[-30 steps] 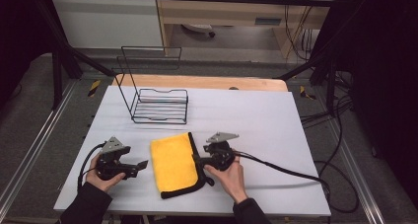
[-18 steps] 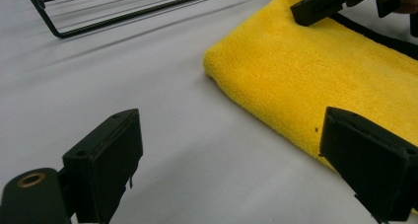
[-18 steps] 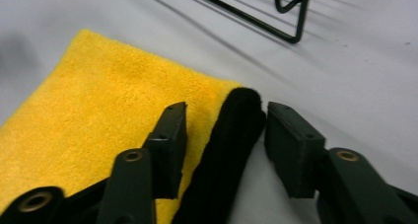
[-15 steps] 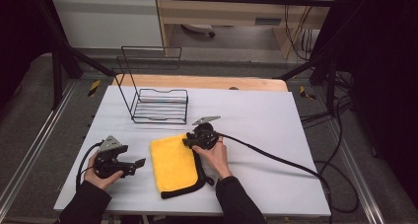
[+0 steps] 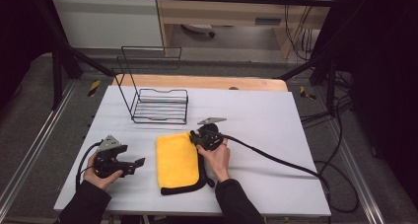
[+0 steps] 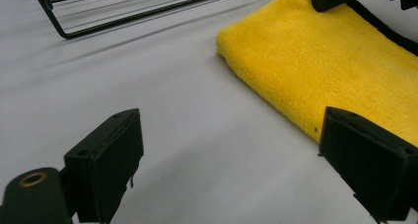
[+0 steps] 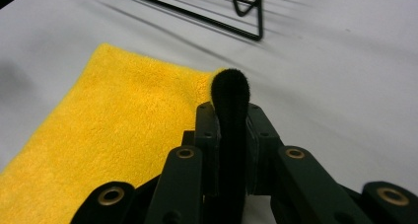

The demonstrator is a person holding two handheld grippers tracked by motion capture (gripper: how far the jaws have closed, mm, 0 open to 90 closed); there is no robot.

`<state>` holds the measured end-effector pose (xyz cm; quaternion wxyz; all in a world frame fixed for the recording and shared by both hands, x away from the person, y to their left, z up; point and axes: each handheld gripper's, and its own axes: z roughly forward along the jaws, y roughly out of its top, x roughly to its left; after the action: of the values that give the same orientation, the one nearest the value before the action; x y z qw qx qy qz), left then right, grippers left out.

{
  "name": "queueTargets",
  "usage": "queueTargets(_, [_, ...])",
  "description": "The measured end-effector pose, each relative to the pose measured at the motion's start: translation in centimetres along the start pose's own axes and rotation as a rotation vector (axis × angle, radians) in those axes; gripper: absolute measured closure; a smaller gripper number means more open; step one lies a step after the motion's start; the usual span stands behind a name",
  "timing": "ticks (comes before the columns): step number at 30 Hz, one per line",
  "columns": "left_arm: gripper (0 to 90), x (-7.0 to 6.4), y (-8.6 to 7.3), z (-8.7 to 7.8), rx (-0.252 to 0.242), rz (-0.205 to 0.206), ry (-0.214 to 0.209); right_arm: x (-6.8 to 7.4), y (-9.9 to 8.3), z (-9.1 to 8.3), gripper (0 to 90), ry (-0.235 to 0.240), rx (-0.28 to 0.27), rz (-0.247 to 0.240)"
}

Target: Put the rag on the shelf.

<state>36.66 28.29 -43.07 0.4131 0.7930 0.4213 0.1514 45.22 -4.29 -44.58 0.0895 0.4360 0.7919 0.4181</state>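
Note:
A folded yellow cloth [image 5: 176,160] with a black trim lies on the white table [image 5: 256,115] near the front. My right gripper [image 5: 193,139] is at the cloth's far right corner. In the right gripper view its jaws [image 7: 230,120] are shut on the black trim [image 7: 229,93], which sticks up between them, with the yellow cloth [image 7: 113,120] spread to the left. My left gripper [image 5: 138,163] rests on the table left of the cloth, pointing at it. Its jaws [image 6: 236,169] stand wide open with nothing between them, just short of the cloth's edge [image 6: 325,61].
A black wire rack [image 5: 160,105] stands behind the cloth at the table's back left, also seen as the rack [image 6: 123,14] and the rack [image 7: 236,12]. The right gripper's cable [image 5: 276,160] trails over the table's right half. A wooden board [image 5: 197,82] borders the far edge.
The right gripper has moved away from me along the cloth's right edge to its far corner and is now shut on the black trim. The left gripper has barely moved.

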Motion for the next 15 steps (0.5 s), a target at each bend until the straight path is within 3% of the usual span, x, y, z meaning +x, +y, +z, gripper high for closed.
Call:
queueTargets(3, [9.8,0.0,0.0,0.1,0.0,-0.001,-0.001,-0.3,-0.6,-0.6,79.0,-0.04,0.001,0.012])
queueTargets(7, [9.6,0.0,0.2,0.3,0.001,0.001,0.0,-0.6,-0.9,-0.9,75.9,-0.052,-0.003,0.01])
queueTargets(11, [8.0,-0.1,0.8,0.8,0.008,0.007,-0.004,-0.8,-0.8,-1.3,63.3,-0.05,-0.029,-0.039])
queueTargets(15, [7.3,-0.2,1.5,1.2,0.015,0.017,0.001,-1.5,-0.5,-2.5,45.9,-0.011,-0.058,-0.059])
